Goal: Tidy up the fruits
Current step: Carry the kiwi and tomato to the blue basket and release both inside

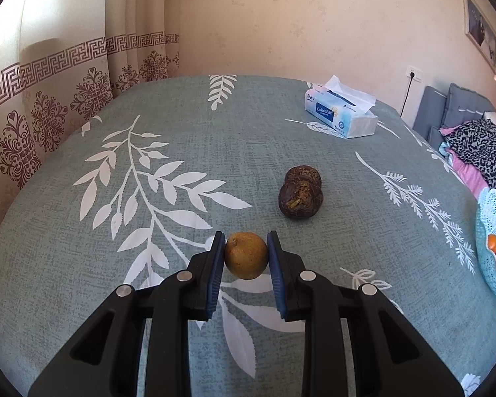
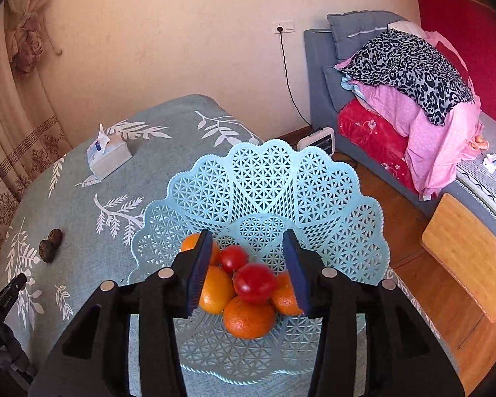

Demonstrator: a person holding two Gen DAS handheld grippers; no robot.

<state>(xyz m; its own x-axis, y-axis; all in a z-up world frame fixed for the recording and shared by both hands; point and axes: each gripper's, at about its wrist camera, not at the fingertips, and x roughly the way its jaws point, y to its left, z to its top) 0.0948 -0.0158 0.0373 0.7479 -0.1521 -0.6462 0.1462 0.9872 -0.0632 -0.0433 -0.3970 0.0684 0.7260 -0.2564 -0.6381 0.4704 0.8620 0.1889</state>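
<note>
While my left gripper (image 1: 245, 254) clamps the yellow-brown fruit (image 1: 246, 255) above the tablecloth (image 1: 182, 152), the basket (image 1: 491, 228) lies far right; my right gripper (image 2: 248, 264) hangs over it, jaws parted around nothing, red fruit (image 2: 254, 283) below.

I note a grey-green cloth (image 1: 248, 132) with white leaf print, pale blue lattice basket (image 2: 264, 178), orange oranges (image 2: 248, 319), red tomatoes (image 2: 255, 283), blue pads (image 1: 218, 264).
</note>
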